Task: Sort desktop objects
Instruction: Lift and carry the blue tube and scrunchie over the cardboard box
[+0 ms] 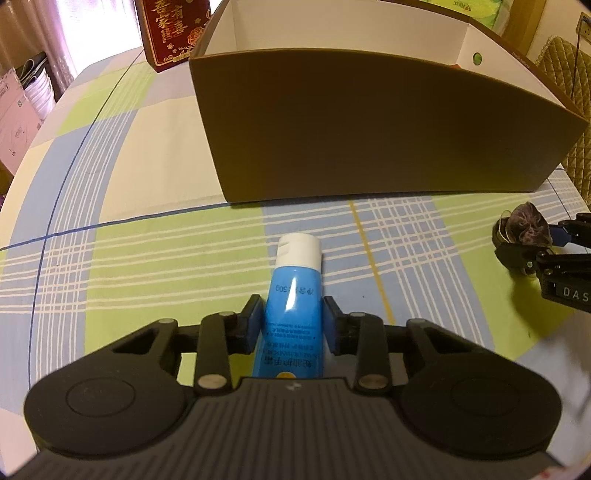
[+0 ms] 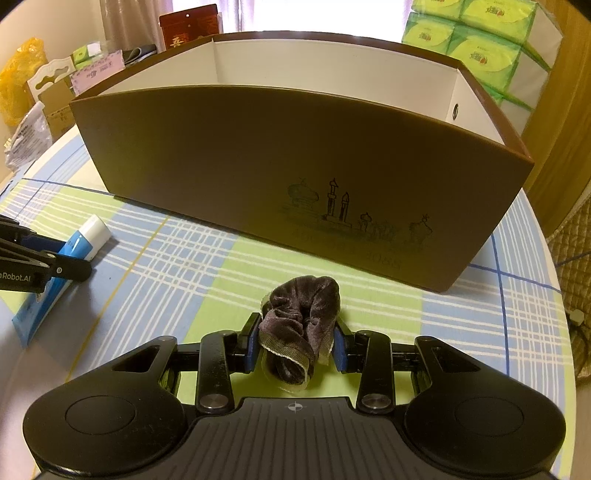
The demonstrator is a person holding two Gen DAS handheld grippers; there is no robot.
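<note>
Left gripper (image 1: 293, 323) closed on the blue tube (image 1: 293, 314), pads pressing both sides, white cap pointing ahead. Right gripper (image 2: 297, 338) clamped around a dark velvet scrunchie (image 2: 301, 317), bunched between its pads. Beyond both, straight ahead on the plaid tablecloth (image 2: 184, 273), the open brown box (image 2: 258, 166).

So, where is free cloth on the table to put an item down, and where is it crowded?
Free patches: the checked tablecloth between the blue tube and the velvet scrunchie, in front of the brown box; also the cloth left of the tube, toward the red gift box. Crowded: around each item, where the left gripper and right gripper sit.
</note>
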